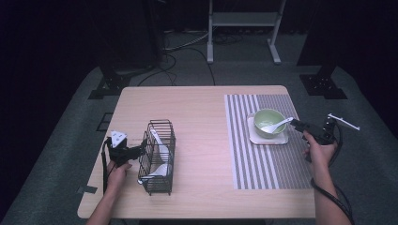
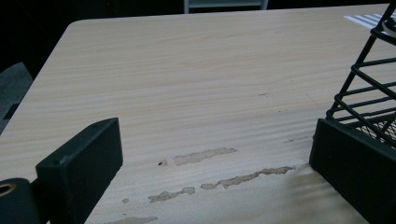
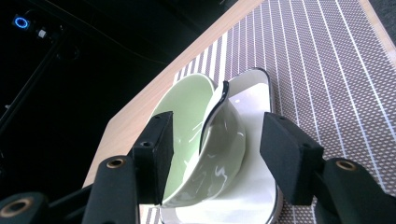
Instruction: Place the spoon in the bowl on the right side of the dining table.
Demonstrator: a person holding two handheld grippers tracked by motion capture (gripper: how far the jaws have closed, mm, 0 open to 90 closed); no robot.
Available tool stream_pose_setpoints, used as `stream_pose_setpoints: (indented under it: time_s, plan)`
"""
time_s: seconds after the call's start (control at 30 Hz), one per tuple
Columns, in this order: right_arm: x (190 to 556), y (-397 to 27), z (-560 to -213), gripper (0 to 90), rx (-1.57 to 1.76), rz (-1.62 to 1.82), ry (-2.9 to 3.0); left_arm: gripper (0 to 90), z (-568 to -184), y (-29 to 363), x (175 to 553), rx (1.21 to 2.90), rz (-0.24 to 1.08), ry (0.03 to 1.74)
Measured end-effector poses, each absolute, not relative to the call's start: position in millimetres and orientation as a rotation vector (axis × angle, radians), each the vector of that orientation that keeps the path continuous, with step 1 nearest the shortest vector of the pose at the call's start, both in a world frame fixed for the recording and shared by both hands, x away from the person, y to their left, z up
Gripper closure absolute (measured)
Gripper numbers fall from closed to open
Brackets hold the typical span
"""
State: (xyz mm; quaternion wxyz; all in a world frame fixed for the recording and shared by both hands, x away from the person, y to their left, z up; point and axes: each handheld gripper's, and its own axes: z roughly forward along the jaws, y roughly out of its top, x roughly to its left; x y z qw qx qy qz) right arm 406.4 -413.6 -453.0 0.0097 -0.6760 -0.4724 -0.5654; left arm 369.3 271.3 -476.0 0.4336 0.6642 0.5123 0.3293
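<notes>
Table (image 1: 202, 140): light wood, worn patches near left edge; dark room, grey floor, cables behind.
Striped placemat (image 1: 263, 164) right of wire basket (image 1: 158, 157).
Green bowl (image 1: 269, 123) on white plate (image 1: 281, 139), on placemat.
White spoon (image 1: 278, 125) already resting in bowl: placing looks done. Another spoon remains in basket.
Right gripper (image 3: 215, 154): jaws apart, off spoon handle.
Left gripper (image 2: 210, 163): jaws wide, one jaw against basket.

Black grippers (image 1: 141, 151) with blocky black jaws, brass-ringed screw holes, trailing black cables.
</notes>
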Motion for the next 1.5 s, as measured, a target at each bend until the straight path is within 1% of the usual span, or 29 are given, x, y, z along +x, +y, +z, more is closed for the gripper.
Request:
stream_pose_setpoints:
  time_s: [0.47,1.5]
  plan:
    - [397.1,-409.1,-457.8,40.4,-2.070,-1.742,-1.541,1.6,-475.8,272.1,369.3,1.656,0.818,1.280]
    - [375.8,-390.3,-456.9,38.2,-1.961,-1.697,-1.689,1.6,-475.8,270.9,369.2,1.658,0.823,1.278]
